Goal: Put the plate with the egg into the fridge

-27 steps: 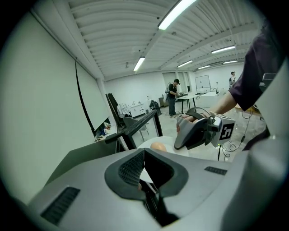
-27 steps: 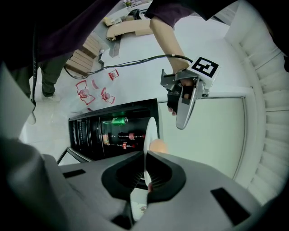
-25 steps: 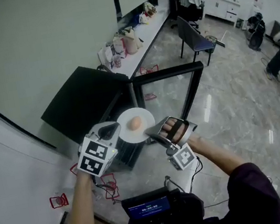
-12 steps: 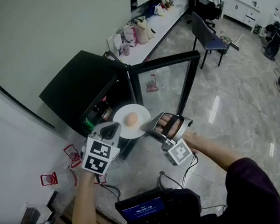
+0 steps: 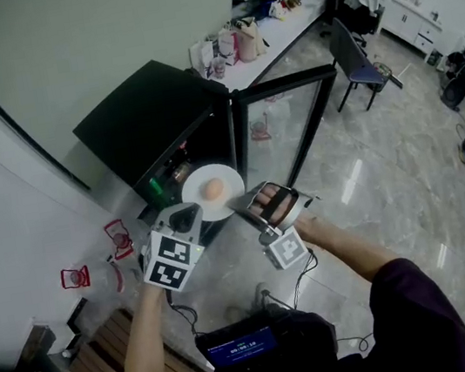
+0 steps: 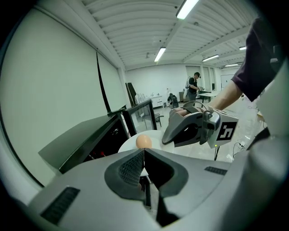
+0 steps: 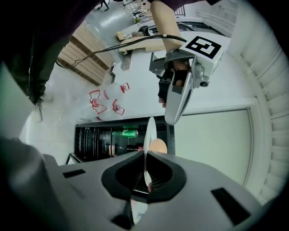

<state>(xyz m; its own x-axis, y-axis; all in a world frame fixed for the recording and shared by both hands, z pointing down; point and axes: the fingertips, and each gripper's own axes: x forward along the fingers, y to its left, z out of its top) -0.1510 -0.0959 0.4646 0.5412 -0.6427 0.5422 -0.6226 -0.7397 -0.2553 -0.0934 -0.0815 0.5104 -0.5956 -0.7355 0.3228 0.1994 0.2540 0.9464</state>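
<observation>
A white plate (image 5: 217, 199) with a brown egg (image 5: 212, 189) on it hangs level just in front of the open black fridge (image 5: 147, 124). My left gripper (image 5: 191, 213) is shut on the plate's near-left rim, my right gripper (image 5: 244, 209) on its right rim. In the left gripper view the egg (image 6: 143, 141) sits just past the closed jaws, with the right gripper (image 6: 192, 128) across the plate (image 6: 128, 143). The right gripper view shows the plate (image 7: 149, 131) edge-on between the jaws, with the egg (image 7: 158, 146) beside it. Behind them are the fridge shelves and a green can (image 7: 130, 133).
The fridge's glass door (image 5: 284, 123) stands swung open to the right of the plate. Red wire items (image 5: 117, 235) lie on the floor at left, by a wooden bench (image 5: 104, 370). A chair (image 5: 354, 54) and a counter with bags (image 5: 235, 43) stand further back.
Both grippers have carried the plate and egg lower and closer to the fridge's open front. Neither grip on the rim has changed.
</observation>
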